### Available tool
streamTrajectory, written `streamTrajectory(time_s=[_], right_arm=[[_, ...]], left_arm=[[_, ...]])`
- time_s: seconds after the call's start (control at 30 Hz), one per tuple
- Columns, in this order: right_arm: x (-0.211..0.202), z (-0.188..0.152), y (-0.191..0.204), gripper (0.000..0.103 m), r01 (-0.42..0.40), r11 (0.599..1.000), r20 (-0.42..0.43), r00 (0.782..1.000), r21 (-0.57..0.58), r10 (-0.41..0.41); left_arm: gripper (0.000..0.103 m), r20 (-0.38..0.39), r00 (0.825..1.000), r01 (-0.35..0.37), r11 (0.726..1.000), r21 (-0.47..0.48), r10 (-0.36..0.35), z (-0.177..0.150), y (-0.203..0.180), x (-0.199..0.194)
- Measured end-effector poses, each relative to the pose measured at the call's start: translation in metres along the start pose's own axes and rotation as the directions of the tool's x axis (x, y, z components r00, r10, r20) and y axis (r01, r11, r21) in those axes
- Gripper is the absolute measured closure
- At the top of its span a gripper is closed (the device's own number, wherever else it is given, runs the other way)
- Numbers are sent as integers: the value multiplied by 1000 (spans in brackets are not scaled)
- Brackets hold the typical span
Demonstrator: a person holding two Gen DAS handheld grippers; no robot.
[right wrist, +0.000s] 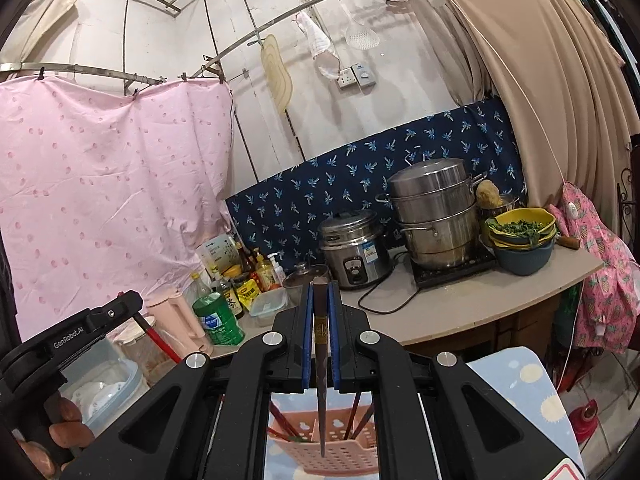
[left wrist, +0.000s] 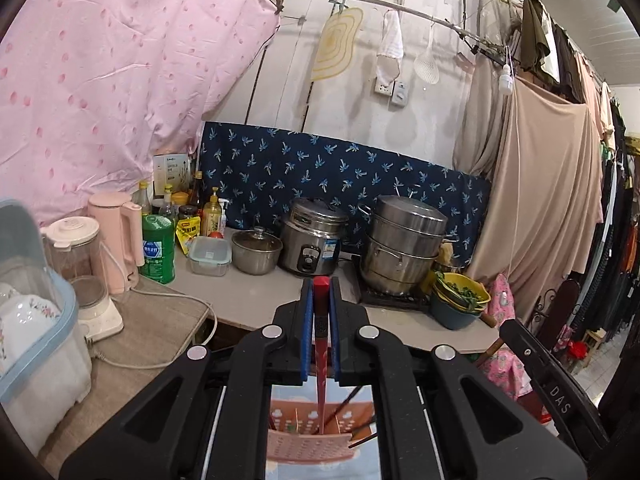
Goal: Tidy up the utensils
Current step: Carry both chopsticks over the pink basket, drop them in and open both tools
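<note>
A: Which surfaces are seen as metal?

B: The steamer [left wrist: 404, 240] and the cooker [left wrist: 312, 236] left of it are finished in brushed steel, dulled by smears. The pot [left wrist: 256, 250] further left is capped by a glossy glass lid.

A: And plastic?

B: The kettle [left wrist: 118, 236], far left of the steamer, is moulded in matt pink plastic. The basket [right wrist: 326, 446] is made of perforated pink plastic. A lacquered sheen is shown by the red chopstick [left wrist: 321, 344]; the brown chopstick [right wrist: 321, 360] looks duller.

A: Cloth?

B: Behind the steamer a printed navy cloth [left wrist: 340, 172] is hung, matt and soft.
</note>
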State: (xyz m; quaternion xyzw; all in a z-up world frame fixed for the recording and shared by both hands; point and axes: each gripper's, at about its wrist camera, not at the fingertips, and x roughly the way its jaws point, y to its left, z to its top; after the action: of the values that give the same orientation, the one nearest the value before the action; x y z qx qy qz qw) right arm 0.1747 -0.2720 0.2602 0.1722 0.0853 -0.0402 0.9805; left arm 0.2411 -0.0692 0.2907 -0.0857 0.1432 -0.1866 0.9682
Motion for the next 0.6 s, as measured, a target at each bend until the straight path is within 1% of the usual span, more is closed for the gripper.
streamTrajectory(time_s=[0.1, 0.27, 0.43, 0.6], right_arm=[[24, -3, -5, 96, 9, 1000, -12, 1000, 9, -9], [60, -21, -14, 96, 27, 1000, -54, 998, 3, -27], [86, -50, -22, 96, 38, 999, -117, 992, -3, -38], [102, -75, -26, 96, 33, 999, -190, 981, -2, -32]], left_arm=[[96, -24, 1000, -7, 1000, 5, 7, -6, -1, 25], [96, -90, 996, -26, 999, 20, 28, -32, 2, 63], [96, -151, 988, -31, 999, 16, 34, -59, 12, 86], [96, -193, 981, -34, 999, 3, 34, -75, 19, 98]])
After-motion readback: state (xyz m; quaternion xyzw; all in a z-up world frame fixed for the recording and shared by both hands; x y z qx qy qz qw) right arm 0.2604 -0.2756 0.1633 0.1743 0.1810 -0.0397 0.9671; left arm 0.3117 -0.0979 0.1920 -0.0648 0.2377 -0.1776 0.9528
